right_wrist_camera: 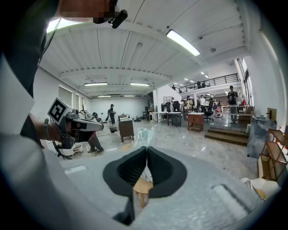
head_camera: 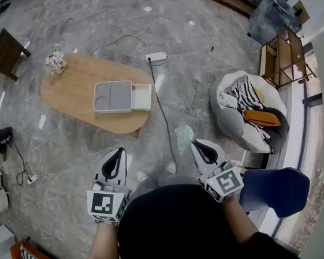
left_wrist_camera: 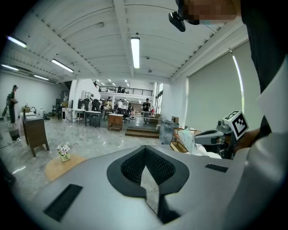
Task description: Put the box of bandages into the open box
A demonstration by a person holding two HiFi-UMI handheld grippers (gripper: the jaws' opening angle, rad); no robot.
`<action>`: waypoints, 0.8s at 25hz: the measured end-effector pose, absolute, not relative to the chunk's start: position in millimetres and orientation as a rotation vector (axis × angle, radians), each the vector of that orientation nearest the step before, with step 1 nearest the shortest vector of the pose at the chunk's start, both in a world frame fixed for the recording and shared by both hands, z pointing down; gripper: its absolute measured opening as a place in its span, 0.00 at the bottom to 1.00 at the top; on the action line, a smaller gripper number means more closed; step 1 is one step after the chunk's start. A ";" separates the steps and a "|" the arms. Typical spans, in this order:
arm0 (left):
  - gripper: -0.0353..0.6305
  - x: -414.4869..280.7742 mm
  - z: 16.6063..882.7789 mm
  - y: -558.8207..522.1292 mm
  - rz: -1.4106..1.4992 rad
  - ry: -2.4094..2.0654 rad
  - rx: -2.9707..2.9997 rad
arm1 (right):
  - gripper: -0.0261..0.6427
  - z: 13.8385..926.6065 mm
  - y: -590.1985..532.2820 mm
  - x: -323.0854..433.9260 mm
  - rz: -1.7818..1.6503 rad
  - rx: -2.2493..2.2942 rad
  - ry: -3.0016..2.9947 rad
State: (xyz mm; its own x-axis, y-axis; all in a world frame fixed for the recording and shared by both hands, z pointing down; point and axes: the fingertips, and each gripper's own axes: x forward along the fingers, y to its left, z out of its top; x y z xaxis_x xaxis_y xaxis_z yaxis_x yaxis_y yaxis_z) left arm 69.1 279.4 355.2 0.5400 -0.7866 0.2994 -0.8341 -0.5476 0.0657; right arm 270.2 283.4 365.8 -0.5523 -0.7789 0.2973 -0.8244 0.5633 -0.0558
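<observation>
The open box, grey with a white tray drawn out on its right, lies on an oval wooden table well ahead of me. My right gripper is held at waist height, shut on the box of bandages, which shows as a pale translucent packet poking beyond the jaw tips. My left gripper hangs level with it, jaws closed and nothing between them. The left gripper view also catches the right gripper and the packet.
A small vase of flowers stands at the table's far left end. A white power strip and its cable run across the floor beside the table. A beanbag, a blue chair and a wooden shelf are to the right.
</observation>
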 end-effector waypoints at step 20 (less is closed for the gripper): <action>0.07 135.8 368.3 263.5 0.433 -1.458 2.483 | 0.05 379.2 245.3 341.5 0.356 1.274 -2.647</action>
